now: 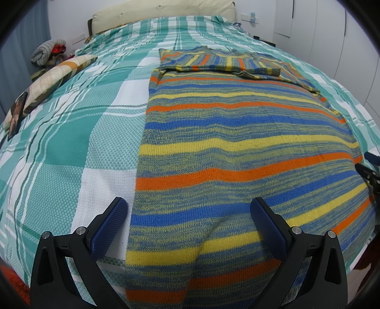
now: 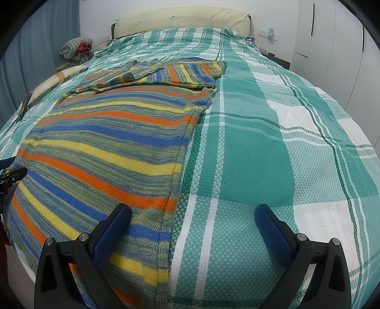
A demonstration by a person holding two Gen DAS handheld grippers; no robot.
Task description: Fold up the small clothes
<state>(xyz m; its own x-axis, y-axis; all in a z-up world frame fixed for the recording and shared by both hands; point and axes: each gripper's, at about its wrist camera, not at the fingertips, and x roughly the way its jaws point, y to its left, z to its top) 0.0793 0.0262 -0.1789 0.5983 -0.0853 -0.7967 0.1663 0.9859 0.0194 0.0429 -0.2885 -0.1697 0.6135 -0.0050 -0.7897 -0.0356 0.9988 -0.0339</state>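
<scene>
A striped knit sweater (image 1: 237, 133) in blue, yellow, orange and grey lies flat on the bed, with its sleeves folded across the chest at the far end. It also shows in the right wrist view (image 2: 114, 142). My left gripper (image 1: 190, 209) is open over the sweater's near left hem corner, and holds nothing. My right gripper (image 2: 192, 214) is open over the sweater's near right hem edge, and holds nothing. The right gripper shows at the left view's right edge (image 1: 370, 171).
The bed has a green and white plaid cover (image 2: 273, 154) and a cream headboard (image 2: 180, 21). A pillow (image 1: 54, 76) with a phone (image 1: 16, 114) against it lies at the left. A pile of clothes (image 1: 47, 51) sits beyond. White wardrobes (image 2: 337, 47) stand at the right.
</scene>
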